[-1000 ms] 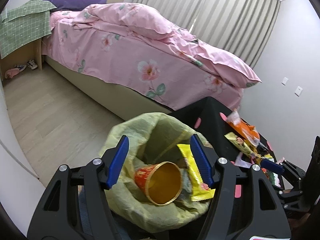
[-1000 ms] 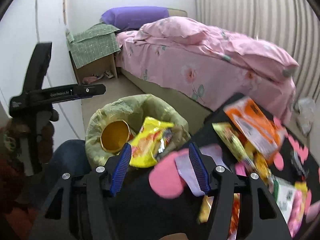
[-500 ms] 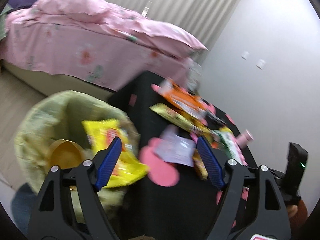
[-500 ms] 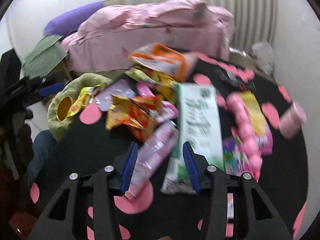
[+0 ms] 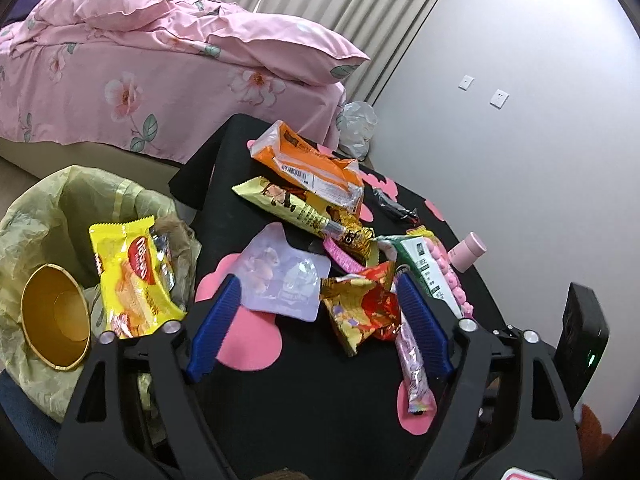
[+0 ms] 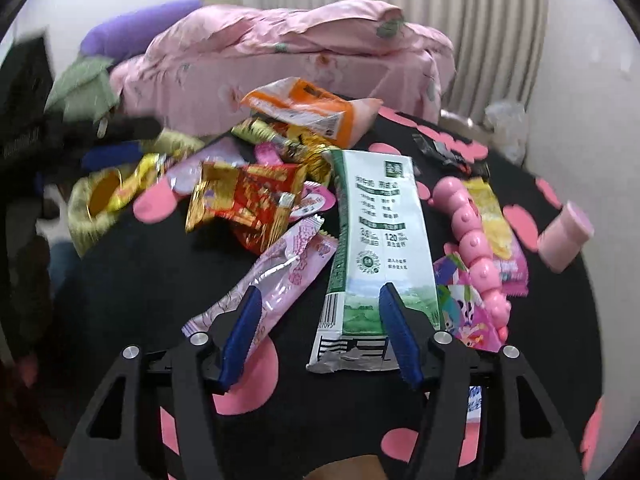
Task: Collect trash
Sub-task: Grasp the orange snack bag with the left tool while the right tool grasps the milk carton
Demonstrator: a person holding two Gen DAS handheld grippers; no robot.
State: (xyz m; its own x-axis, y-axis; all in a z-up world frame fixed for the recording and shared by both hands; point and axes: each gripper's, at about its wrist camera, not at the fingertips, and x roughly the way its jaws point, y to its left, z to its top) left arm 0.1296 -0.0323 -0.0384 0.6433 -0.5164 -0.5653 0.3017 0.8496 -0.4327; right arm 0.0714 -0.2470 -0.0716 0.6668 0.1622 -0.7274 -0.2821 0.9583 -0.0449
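Snack wrappers and a flattened green-and-white milk carton (image 6: pixel 380 240) lie scattered on a black counter (image 5: pixel 304 396) with pink spots. Beside it, a lined trash bin (image 5: pixel 48 216) already holds a yellow wrapper (image 5: pixel 132 276) and a gold paper cup (image 5: pixel 54 320). Both the left gripper (image 5: pixel 316 328) and right gripper (image 6: pixel 320 336) hover empty, fingers opening wide. The right one seems to be lining up on the carton; it must lower and close.

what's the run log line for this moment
left gripper: opening, empty, over red-gold wrapper | right gripper: opening, empty, over milk carton | bin: yellow packet
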